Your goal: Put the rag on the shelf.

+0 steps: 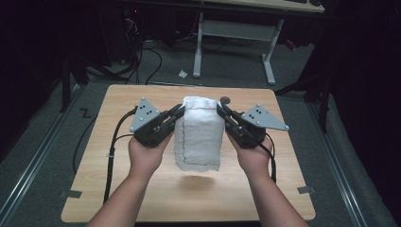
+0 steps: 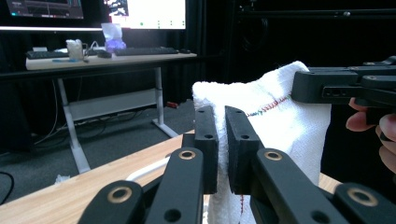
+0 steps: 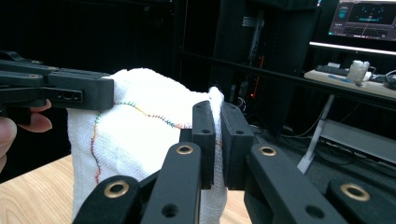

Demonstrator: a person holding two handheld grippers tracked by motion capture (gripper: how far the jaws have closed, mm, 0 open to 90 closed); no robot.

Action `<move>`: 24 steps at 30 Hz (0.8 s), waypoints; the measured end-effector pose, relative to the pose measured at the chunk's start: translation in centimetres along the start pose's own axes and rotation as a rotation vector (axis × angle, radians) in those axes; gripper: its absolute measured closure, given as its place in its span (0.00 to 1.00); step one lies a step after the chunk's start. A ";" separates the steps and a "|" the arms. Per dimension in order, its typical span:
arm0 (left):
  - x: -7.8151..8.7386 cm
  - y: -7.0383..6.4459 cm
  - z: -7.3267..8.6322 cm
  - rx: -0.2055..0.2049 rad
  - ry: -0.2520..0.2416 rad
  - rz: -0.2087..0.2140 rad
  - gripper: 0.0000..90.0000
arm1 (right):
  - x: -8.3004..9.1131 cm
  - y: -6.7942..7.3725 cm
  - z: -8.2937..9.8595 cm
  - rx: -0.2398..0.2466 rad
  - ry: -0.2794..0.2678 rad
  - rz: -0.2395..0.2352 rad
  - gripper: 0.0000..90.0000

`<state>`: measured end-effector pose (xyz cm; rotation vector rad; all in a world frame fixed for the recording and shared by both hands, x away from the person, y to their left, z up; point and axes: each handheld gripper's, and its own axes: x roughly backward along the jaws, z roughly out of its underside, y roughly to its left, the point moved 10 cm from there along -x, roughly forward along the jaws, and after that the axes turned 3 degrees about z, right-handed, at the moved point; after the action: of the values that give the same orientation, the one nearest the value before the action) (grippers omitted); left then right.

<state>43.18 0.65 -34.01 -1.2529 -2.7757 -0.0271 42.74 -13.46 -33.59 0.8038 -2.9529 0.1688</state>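
Closest to the lens are the black jaws of the left gripper [image 2: 222,149], pressed together on the top left corner of a white towel [image 2: 280,126], with just a thin edge of cloth pinched between them. The right gripper [image 3: 217,144] is doing the same on the other top corner, jaws clamped on the towel's hem. From the high view the towel [image 1: 198,135] hangs in the air between the two, over the middle of the wooden table [image 1: 118,189], and its shadow falls on the wood under it, so the bottom edge looks like it's off the surface.

My worry is the grip. Both bites look shallow, right at the corners, so a quick tug apart could pull a corner out and let that side flop down. The towel also looks doubled over, with the coloured stitching curving across it, so a gripper may only have one layer, and the rest could slide loose. If the hands drift to different heights it'll land crooked on the table
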 end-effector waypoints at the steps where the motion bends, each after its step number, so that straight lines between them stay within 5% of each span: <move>1: 0.0 0.0 -0.1 -0.001 -0.002 0.000 0.94 | 0.0 -0.1 -0.3 0.005 -0.003 0.000 0.96; 13: -1.3 0.9 -0.8 -0.039 -0.003 -0.015 0.94 | -1.0 -1.5 -1.0 -0.022 -0.004 0.009 0.96; 24: -3.9 3.3 -3.1 -0.025 -0.029 -0.093 0.94 | -3.8 -3.7 -3.3 -0.046 -0.015 0.053 0.95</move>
<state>48.45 -0.31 -31.41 -1.1377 -2.8656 -0.0513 48.04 -14.34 -30.37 0.7255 -2.9822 0.0981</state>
